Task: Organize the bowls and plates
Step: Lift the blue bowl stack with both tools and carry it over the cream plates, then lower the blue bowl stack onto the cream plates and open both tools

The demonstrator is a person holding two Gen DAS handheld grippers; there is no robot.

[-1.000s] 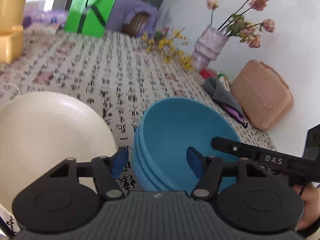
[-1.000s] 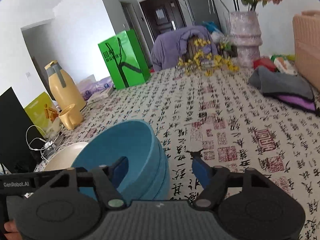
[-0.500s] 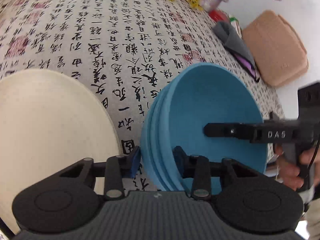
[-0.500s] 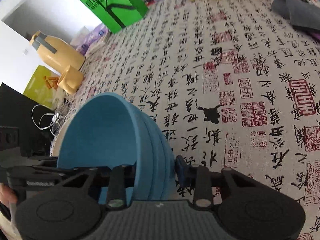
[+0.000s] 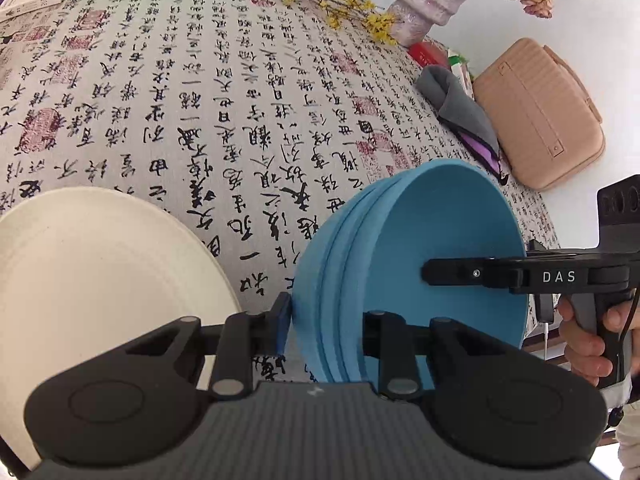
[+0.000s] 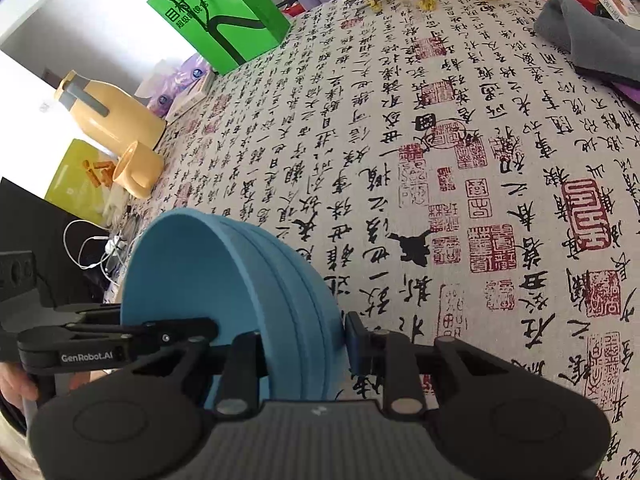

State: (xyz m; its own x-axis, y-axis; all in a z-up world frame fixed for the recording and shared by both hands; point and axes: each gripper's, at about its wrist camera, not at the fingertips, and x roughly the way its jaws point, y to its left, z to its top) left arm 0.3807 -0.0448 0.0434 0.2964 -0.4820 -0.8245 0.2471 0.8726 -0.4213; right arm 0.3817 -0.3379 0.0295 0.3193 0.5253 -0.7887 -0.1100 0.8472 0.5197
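Observation:
A stack of three nested blue bowls [image 5: 436, 248] stands on the calligraphy-print tablecloth [image 5: 240, 100]. Beside it on the left lies a large cream plate [image 5: 100, 280]. My left gripper [image 5: 325, 322] straddles the near-left wall of the stack, and its jaws are closing, one blue pad outside and the other finger inside. My right gripper [image 6: 306, 342] straddles the opposite wall of the blue bowls [image 6: 224, 280], jaws closing too, its blue pad [image 6: 354, 340] against the outermost bowl. Each gripper's inner finger shows in the other's view.
A vase of flowers [image 5: 432, 4], a grey cloth [image 5: 460, 108] and a pink case [image 5: 536, 116] line the far right. A green bag [image 6: 220, 28], a yellow jug [image 6: 112, 116], a yellow cup [image 6: 140, 172] and white cables [image 6: 92, 248] stand on the other side.
Both grippers tipped downward and came in over the bowl stack's rim from opposite sides. Their jaws narrowed from wide apart to pinching the stacked walls.

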